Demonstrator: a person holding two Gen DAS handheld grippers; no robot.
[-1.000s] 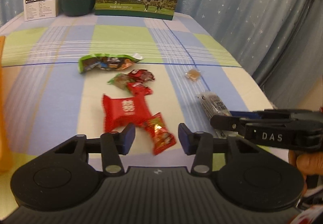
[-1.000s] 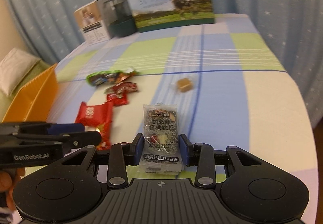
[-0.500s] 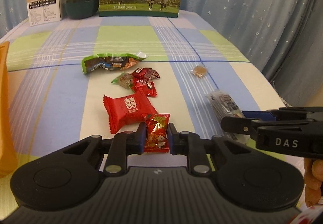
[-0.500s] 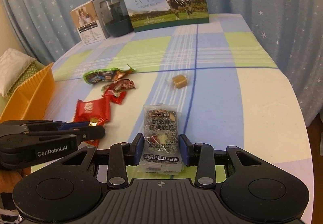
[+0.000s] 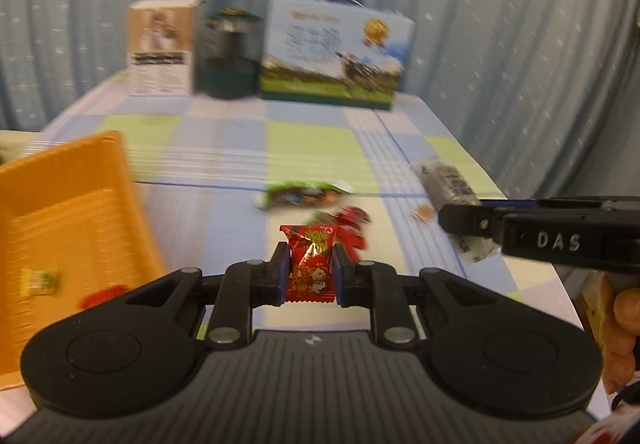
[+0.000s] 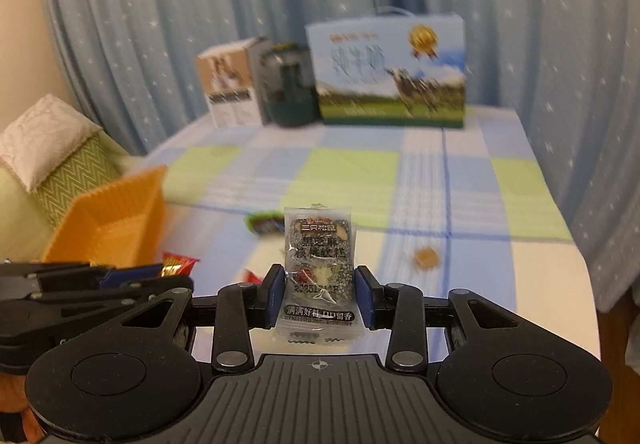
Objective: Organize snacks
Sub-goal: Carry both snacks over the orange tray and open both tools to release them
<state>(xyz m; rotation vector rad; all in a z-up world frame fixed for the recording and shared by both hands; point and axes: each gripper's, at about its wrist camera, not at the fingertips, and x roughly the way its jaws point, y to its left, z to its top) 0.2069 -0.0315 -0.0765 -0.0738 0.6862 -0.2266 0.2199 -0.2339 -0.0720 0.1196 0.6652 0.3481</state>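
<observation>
My left gripper (image 5: 308, 274) is shut on a small red foil candy packet (image 5: 310, 264), lifted above the checked tablecloth. My right gripper (image 6: 318, 292) is shut on a clear packet of dark sesame cake (image 6: 318, 264), also held in the air. An orange tray (image 5: 68, 219) lies to the left, with a yellow-green sweet (image 5: 38, 282) and a red one (image 5: 102, 294) inside. On the cloth remain a green wrapper (image 5: 300, 193), red candies (image 5: 352, 222) and a small brown caramel (image 6: 426, 258). The right gripper shows in the left wrist view at the right (image 5: 472, 222), the cake packet sticking out of it.
At the table's far end stand a milk carton box (image 6: 388, 71), a dark green jar (image 6: 286, 87) and a small white-and-tan box (image 6: 228, 83). Blue starred curtains hang behind. A green-patterned cushion (image 6: 68, 171) sits left of the tray. A hand (image 5: 624, 324) holds the right gripper.
The left gripper closed on the red foil candy, then both grippers rose off the cloth with their packets. The views swung left, bringing the orange tray into sight.
</observation>
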